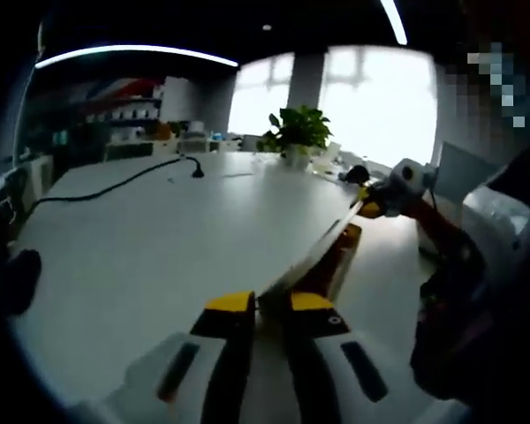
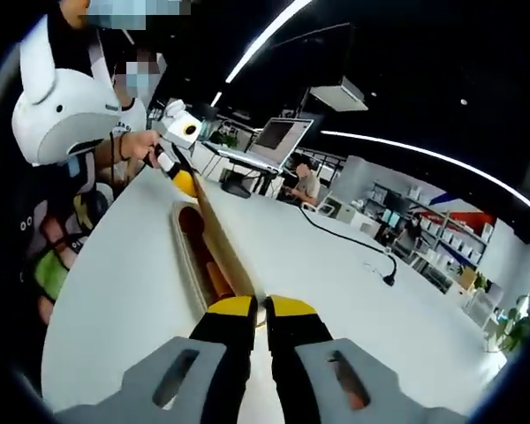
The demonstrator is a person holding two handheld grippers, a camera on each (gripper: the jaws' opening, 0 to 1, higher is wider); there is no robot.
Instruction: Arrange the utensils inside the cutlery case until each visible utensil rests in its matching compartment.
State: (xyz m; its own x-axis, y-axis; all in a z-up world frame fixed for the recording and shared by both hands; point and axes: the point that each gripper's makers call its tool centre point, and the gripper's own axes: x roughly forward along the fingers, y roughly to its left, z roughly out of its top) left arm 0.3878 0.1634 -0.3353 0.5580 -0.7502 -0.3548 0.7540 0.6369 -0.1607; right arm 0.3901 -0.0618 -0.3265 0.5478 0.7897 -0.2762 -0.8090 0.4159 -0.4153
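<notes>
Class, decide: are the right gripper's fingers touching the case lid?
Touching. In the right gripper view, the right gripper has its fingers pinched on the near end of the case lid.

1. Daylight pours through the windows (image 1: 336,97) at the upper centre of the left gripper view, blown out to plain white with no detail beyond the glass.
2. A curved ceiling light strip (image 1: 132,51) glows at upper left; fisheye distortion bends it into an arc.
3. The white table (image 1: 177,230) reflects the window light as soft glare, with faint shadows beneath the near jaws.
4. In the right gripper view, the ceiling is dark, crossed by bright light strips (image 2: 274,31) bowed by the lens.
5. Both pictures are soft and slightly blurred, with detail smeared and darkened toward the edges.
</notes>
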